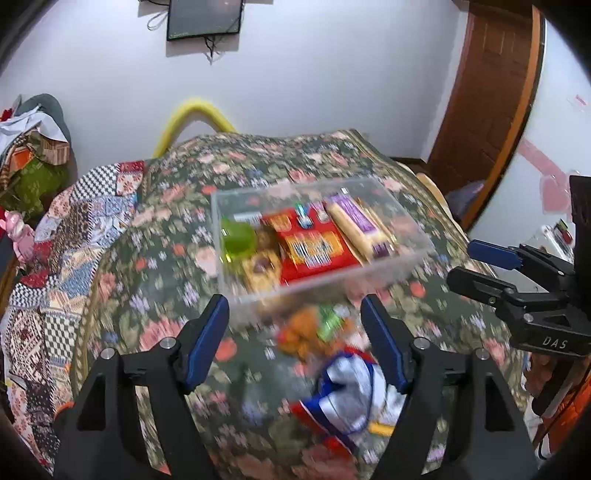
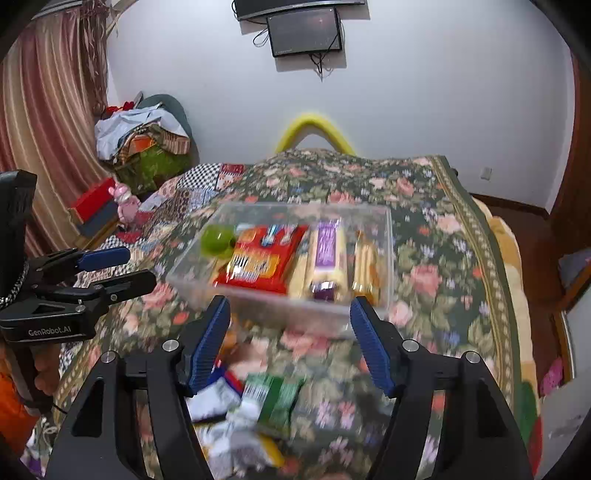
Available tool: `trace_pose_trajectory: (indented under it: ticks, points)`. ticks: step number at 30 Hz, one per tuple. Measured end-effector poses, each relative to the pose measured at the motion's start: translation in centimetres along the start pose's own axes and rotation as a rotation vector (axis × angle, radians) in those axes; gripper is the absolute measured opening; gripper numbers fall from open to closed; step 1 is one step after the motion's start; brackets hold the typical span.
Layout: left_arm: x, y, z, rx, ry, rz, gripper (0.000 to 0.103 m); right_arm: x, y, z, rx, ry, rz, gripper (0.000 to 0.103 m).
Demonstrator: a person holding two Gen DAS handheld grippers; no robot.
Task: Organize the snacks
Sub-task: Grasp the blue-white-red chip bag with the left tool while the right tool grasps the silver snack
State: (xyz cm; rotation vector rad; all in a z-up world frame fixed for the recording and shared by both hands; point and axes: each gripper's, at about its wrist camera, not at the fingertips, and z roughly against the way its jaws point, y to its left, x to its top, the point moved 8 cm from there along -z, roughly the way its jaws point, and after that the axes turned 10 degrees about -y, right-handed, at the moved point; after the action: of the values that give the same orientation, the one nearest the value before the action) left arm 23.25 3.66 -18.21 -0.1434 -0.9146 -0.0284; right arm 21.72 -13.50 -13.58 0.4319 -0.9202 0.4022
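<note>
I read "DAS" on the body of the right gripper (image 1: pixel 476 267) in the left wrist view, and "GenRobot.AI" on the body of the left gripper (image 2: pixel 122 269) in the right wrist view. The labels on the snack packets are too blurred for me to read.

My left gripper (image 1: pixel 295 343) has its 2 blue pads about half open, and nothing is between them. It hangs above the floral bedspread (image 1: pixel 155 258), over a loose heap of snacks: an orange and green packet (image 1: pixel 314 326) and a white, blue and red packet (image 1: pixel 351 387) lie below it, not touched.

My right gripper (image 2: pixel 290 341) is also about half open and holds nothing. Under it I see a green packet (image 2: pixel 275 397) and a white and blue packet (image 2: pixel 218 395) on the bedspread.

The clear plastic box (image 1: pixel 406 258) stands on the bed just beyond both grippers. Inside it lie a green round thing (image 2: pixel 216 240) at the left, a red biscuit packet (image 2: pixel 262 258) beside it, then a pale yellow packet with a purple label (image 2: pixel 325 258), and a golden packet (image 2: pixel 364 266) at the right wall. In the left wrist view a brown and yellow packet (image 1: pixel 262 266) also lies in front of the green thing.

On the wall hangs a dark screen (image 2: pixel 304 33).
</note>
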Motion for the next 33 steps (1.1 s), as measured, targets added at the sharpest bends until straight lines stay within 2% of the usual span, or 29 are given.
trace_pose_trajectory:
  ticks: [6, 14, 18, 20, 26, 29, 33]
  points:
    - [-4.6, -1.7, -1.3, -0.021, 0.094, -0.021, 0.078, -3.7, 1.2, 0.1, 0.012, 0.068, 0.0, 0.065]
    - [-8.6, -2.5, -4.0, -0.052, 0.189, 0.025, 0.079, -8.9, 1.6, 0.0, 0.031, 0.175, -0.045, 0.065]
    - [-9.5, -3.2, -4.6, -0.083, 0.198, 0.047, 0.079, -11.1, 1.8, -0.6, 0.035, 0.227, -0.071, 0.065]
    - [-9.7, -3.5, -4.9, -0.088, 0.188, 0.048, 0.078, -11.5, 1.9, -0.6, 0.046, 0.23, -0.095, 0.071]
    - [-10.1, -3.8, -4.6, -0.125, 0.181, 0.086, 0.062, -11.9, 2.6, -1.0, 0.078, 0.252, -0.111, 0.073]
    - [-9.9, -3.4, -3.4, -0.139, 0.17, 0.108, 0.047, -12.2, 3.0, -1.3, 0.088, 0.264, -0.118, 0.073]
    - [-9.7, -2.9, -2.1, -0.125, 0.153, 0.111, 0.045, -12.7, 3.6, -1.8, 0.095, 0.281, -0.121, 0.073]
